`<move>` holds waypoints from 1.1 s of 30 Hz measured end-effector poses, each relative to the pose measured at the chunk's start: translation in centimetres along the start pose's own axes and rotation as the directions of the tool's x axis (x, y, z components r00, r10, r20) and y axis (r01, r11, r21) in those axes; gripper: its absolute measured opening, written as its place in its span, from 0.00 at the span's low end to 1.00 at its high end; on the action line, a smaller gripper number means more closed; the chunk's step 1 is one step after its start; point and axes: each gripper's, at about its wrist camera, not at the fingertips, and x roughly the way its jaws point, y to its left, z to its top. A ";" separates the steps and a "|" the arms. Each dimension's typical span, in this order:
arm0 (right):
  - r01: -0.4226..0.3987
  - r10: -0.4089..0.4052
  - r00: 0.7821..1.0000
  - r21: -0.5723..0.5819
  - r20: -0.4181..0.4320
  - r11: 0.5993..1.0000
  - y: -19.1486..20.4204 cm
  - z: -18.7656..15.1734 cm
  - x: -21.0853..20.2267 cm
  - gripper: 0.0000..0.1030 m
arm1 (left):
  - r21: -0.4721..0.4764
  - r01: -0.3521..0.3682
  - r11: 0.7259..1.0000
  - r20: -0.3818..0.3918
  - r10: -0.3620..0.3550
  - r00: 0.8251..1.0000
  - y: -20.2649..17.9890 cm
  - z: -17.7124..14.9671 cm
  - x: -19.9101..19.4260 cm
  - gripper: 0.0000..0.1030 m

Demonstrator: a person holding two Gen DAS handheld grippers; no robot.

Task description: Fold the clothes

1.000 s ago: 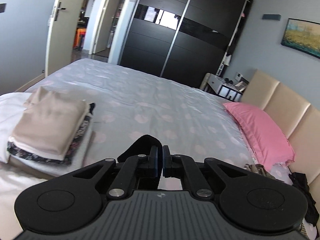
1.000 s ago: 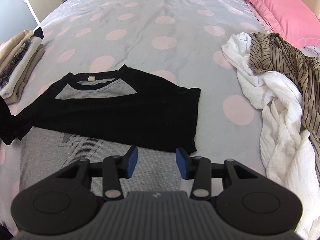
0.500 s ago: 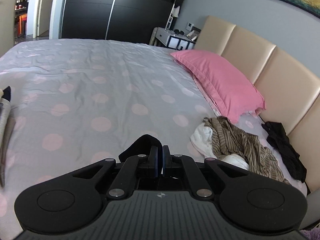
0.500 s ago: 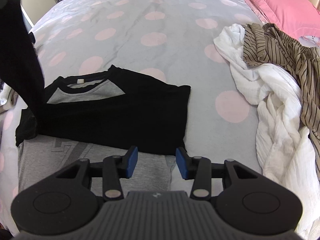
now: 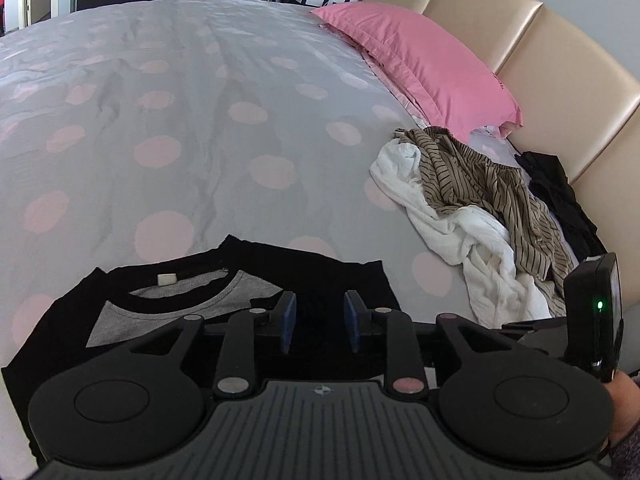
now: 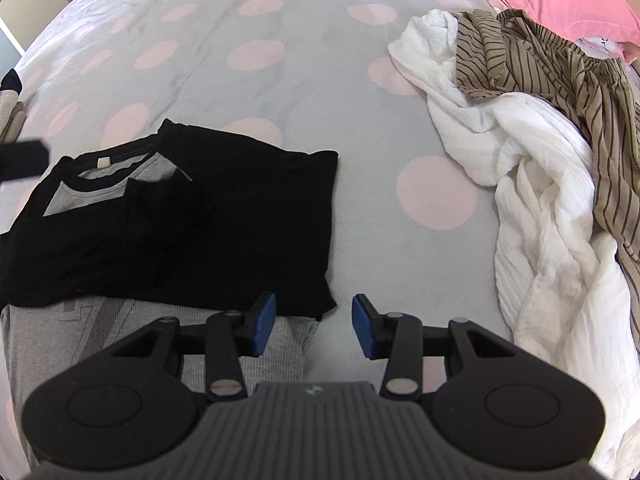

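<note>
- While the black-and-grey shirt (image 6: 168,216) lies flat on the bed (image 6: 260,92), lower left in the right wrist view, its black sleeves are folded in over the chest; you are mid-fold.
- Your left claw (image 5: 319,322) is opening above the sleeve, gripping nothing.
- Your right claw (image 6: 314,330) hangs released over the shirt's right edge.
- Next, likely: take the grey hem and fold it toward the collar.
- Unfolded clothes (image 6: 528,152) wait at right.
</note>
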 end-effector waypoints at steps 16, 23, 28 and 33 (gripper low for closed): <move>-0.138 0.146 0.986 -0.091 0.081 0.986 7.7 4.4 0.3 0.41 | -0.119 -0.321 0.940 -0.167 0.299 0.939 14.2 -6.6 -3.7 0.26; -0.119 0.130 0.989 -0.151 0.064 0.981 12.4 5.2 3.1 0.42 | -0.201 -0.347 0.916 -0.172 0.315 0.933 17.5 -7.2 -5.1 0.26; -0.084 0.094 0.994 -0.155 0.057 0.984 13.9 5.4 5.1 0.30 | -0.224 -0.366 0.903 -0.183 0.329 0.926 18.4 -7.5 -5.7 0.30; -0.074 0.082 0.994 -0.116 0.070 0.991 12.5 5.4 3.9 0.10 | -0.210 -0.367 0.906 -0.196 0.329 0.924 18.5 -7.8 -5.6 0.30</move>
